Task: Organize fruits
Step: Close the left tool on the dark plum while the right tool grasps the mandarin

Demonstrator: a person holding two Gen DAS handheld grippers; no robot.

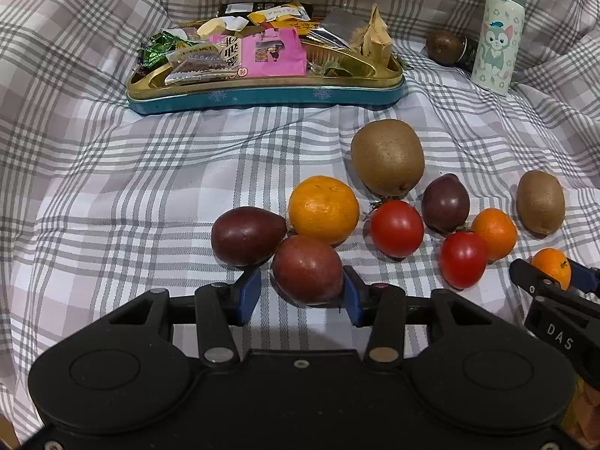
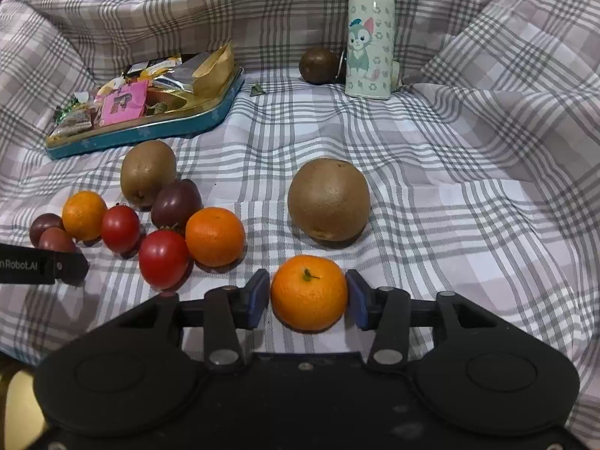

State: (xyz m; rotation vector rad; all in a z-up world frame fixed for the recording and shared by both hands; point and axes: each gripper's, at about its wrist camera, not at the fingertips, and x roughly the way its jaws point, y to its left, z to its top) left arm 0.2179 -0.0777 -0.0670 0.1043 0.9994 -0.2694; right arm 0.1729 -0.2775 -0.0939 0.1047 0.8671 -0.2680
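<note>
Fruits lie in a loose cluster on a grey-and-white checked cloth [image 1: 112, 195], near the front of the scene. In the left wrist view, the left gripper [image 1: 302, 292] straddles a dark red passion fruit [image 1: 305, 268]. Its right blue pad touches the fruit's side, while the left pad stands apart with cloth showing in the gap, so the jaws are partly spread and not clamped. A second passion fruit [image 1: 243, 235] touches the first on its left, and a large mandarin [image 1: 323, 209] sits just behind both.

In the right wrist view, the right gripper [image 2: 308, 298] straddles a small mandarin [image 2: 308, 292], which rests on the cloth. Both pads stand just beside its skin; whether they press cannot be told, and slim gaps seem to show. A kiwi [image 2: 328, 199] lies just beyond it. Two tomatoes, another mandarin, a third passion fruit and a second kiwi lie to the left. Far back stand a snack tin [image 1: 262, 95] and a patterned bottle [image 2: 369, 37].

Risks, as judgement: the round, smooth fruits could roll out of a one-sided pinch. Closing the left jaws could nudge the neighbouring passion fruit and scatter the cluster. A hard squeeze could bruise the soft mandarin. The soft, wrinkled cloth lets anything released roll off line.
</note>
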